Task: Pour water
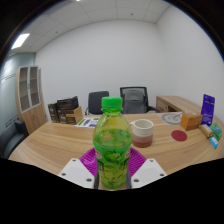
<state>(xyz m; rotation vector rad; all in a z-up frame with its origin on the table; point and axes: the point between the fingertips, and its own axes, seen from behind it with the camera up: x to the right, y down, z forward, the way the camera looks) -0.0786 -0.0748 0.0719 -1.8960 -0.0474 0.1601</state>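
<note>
The bottle, green-capped and filled with a yellow-green liquid, stands upright between the two fingers of the gripper, its long axis vertical and roughly at right angles to the line joining the fingertips. The pink pads lie against the bottle's lower body on both sides with no gap visible at either flank, so the jaws read as clamped on the bottle rather than merely standing about it. Whether the bottle's base rests on the table or is lifted clear of it cannot be determined, since the base is hidden behind the fingers. The cup, white and open-topped, stands on a dark red coaster beyond the fingers and to the right of the bottle, toward the middle of the table and apart from the bottle. This is the governing relation for the coming move: the receiving vessel lies ahead and to the right of the bottle's neck, so the pour is judged to require carrying the bottle forward and rightward, then tilting its axis toward the cup's rim. The cap appears to be in place on the bottle, which would block any flow until removed. Chairs stand along the far edge of the table.
</note>
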